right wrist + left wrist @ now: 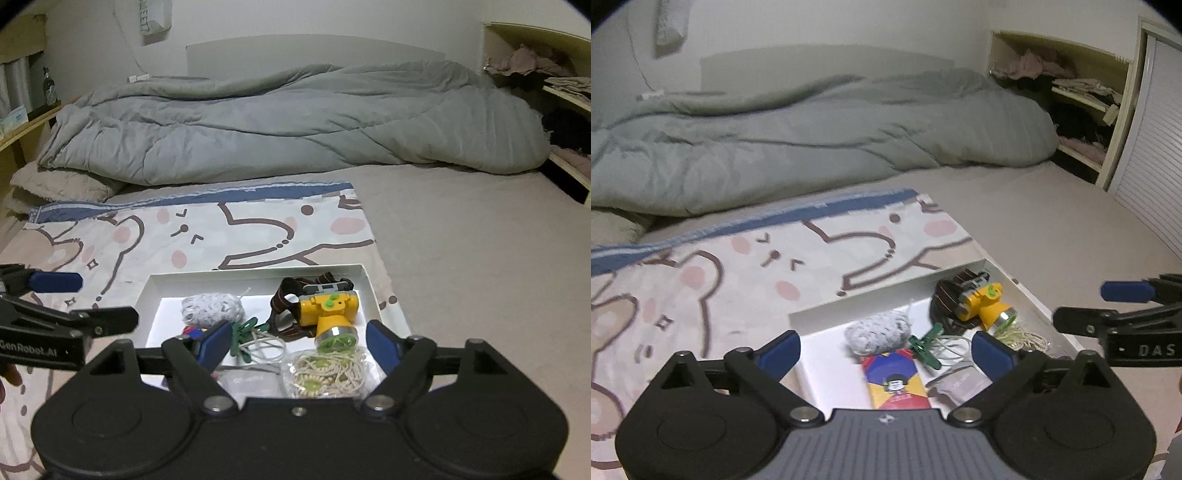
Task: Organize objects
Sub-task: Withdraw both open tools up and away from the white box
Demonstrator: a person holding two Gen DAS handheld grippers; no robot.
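The white tray [369, 286] sits on the cartoon-print blanket [236, 236] on the bed, lower centre of both frames, with every task item inside it. It looks like thin card: light, somewhat flexible, best taken by a side wall or by both ends at once.

The yellow headlamp [328, 308], right of centre in the tray, is hard plastic on a springy strap; the body offers the firmest hold, while the lens could slip. The grey knitted pouch [212, 308], to its left, is soft and squashes under a pinch. The bag of cord [327, 376], nearest the camera, is slick film and would crumple. The green clip [245, 332] is small, stiff and easy to flick away.

The left gripper [886, 354] and right gripper [293, 343] both stand with jaws apart, holding nothing, above the tray's near end.

Only the left wrist view shows the colourful carton [895, 384] clearly; in the right wrist view a finger hides it. The right wrist view alone shows the cord bag whole.
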